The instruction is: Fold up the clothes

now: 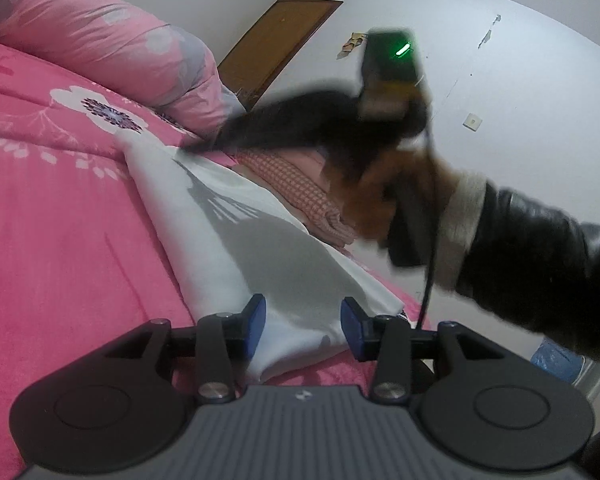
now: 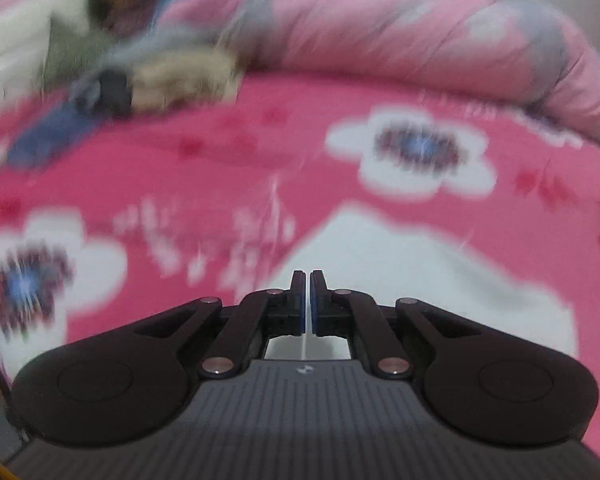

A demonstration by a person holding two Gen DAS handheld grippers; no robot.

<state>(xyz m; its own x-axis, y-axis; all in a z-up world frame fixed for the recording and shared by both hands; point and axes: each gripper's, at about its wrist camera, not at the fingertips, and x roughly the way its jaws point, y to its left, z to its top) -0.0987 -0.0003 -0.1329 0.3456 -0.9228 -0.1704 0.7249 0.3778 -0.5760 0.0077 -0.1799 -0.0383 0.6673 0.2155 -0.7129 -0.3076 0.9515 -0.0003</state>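
Two grippers: your left gripper (image 1: 303, 320) is straddling the limp white garment (image 1: 236, 216) (unpinched); right gripper (image 2: 310, 300), pressed together, is empty. Try pinching its folded edge.

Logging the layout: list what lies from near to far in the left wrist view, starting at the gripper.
left gripper, jaws apart → white garment lying on the pink bedsheet → checked pink clothes → rolled pink quilt → brown door

place: bedroom — bed sheet (image 1: 60, 208) | rolled quilt (image 1: 100, 36) | door (image 1: 276, 40)
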